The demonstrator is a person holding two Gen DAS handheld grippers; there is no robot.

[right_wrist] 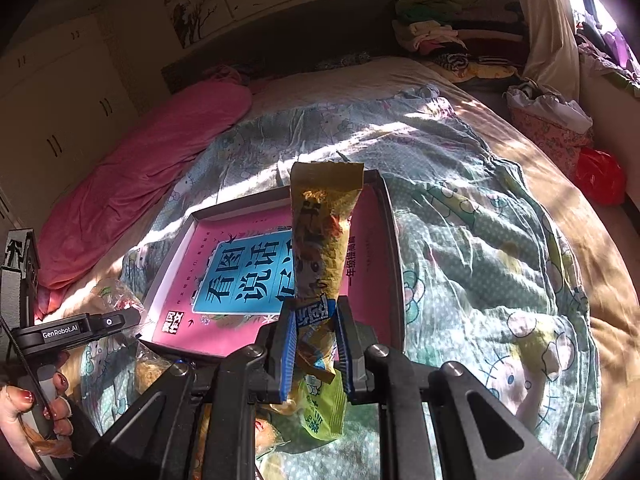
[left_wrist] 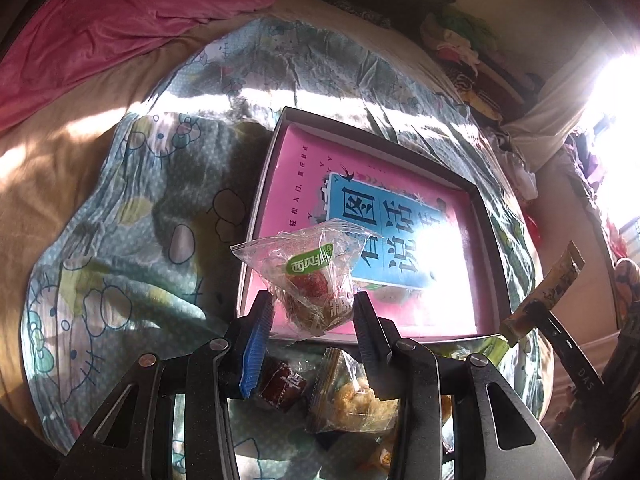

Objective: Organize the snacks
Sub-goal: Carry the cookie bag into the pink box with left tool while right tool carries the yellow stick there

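The left gripper [left_wrist: 314, 312] is clamped on a clear snack bag [left_wrist: 310, 276] with a green label, holding it raised over the near-left corner of the shallow box [left_wrist: 486, 216]. The box lies on the cartoon-print quilt [left_wrist: 132, 208], and its floor is covered by a pink book with a blue title panel [left_wrist: 384, 236]. Below the left gripper, on the quilt just short of the box's near edge, sit more snacks — a dark red wrapped cube [left_wrist: 282, 384] and a clear packet of golden puffed pieces [left_wrist: 352, 396], side by side.

The right gripper [right_wrist: 316, 344] is closed on a long yellow snack stick [right_wrist: 324, 236], gripping it near its lower end so the stick stands almost upright over the near edge of the box [right_wrist: 394, 264]. A green snack packet [right_wrist: 324, 412] lies on the quilt [right_wrist: 480, 264] under this gripper's fingers. In the left wrist view the same stick [left_wrist: 540, 296] shows at the box's near-right corner.

A pink blanket [right_wrist: 132, 196] runs along the bed's far-left side, well apart from the box. The person's left hand [right_wrist: 36, 412] — red-painted nails — grips the left tool's handle at the right wrist view's lower-left edge.
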